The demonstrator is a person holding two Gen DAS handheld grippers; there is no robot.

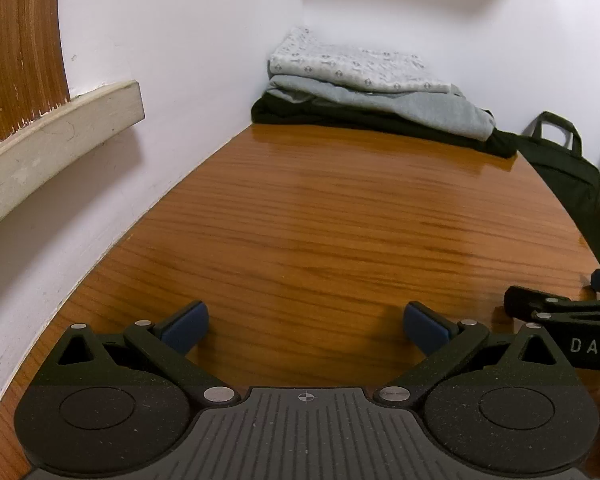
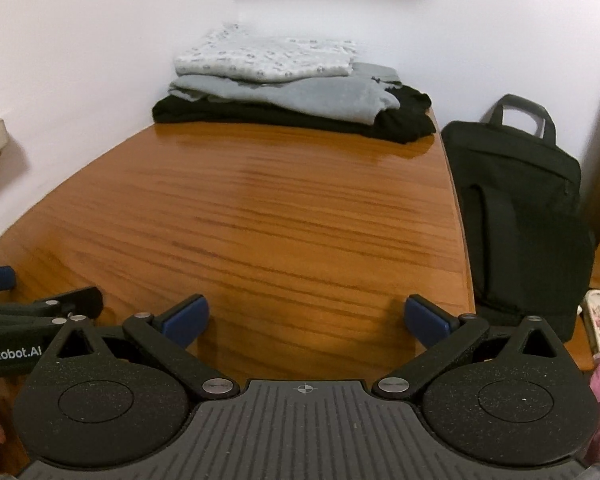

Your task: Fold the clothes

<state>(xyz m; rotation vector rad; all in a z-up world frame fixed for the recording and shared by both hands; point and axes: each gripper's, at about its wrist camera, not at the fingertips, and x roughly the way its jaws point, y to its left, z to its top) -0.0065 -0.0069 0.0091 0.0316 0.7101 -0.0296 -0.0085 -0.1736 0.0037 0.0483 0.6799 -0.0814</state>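
Both your grippers stand wide and hold nothing: the left gripper (image 1: 306, 328) and the right gripper (image 2: 306, 326) hover side by side over the near edge of the wooden surface (image 1: 320, 220).

The clothes sit at twelve o'clock in the far corner, stacked flat: a patterned pale piece (image 2: 264, 56) on a grey piece (image 2: 300, 94) on a black piece (image 2: 292, 118). They already lie folded, which fits either a finished pile or one waiting to be redone.

Watch the black piece: its right end overhangs toward the bag (image 2: 516, 208) at two o'clock, so a careless tug could drag the stack off the edge. Pinching only the top layer may also slide the others askew.
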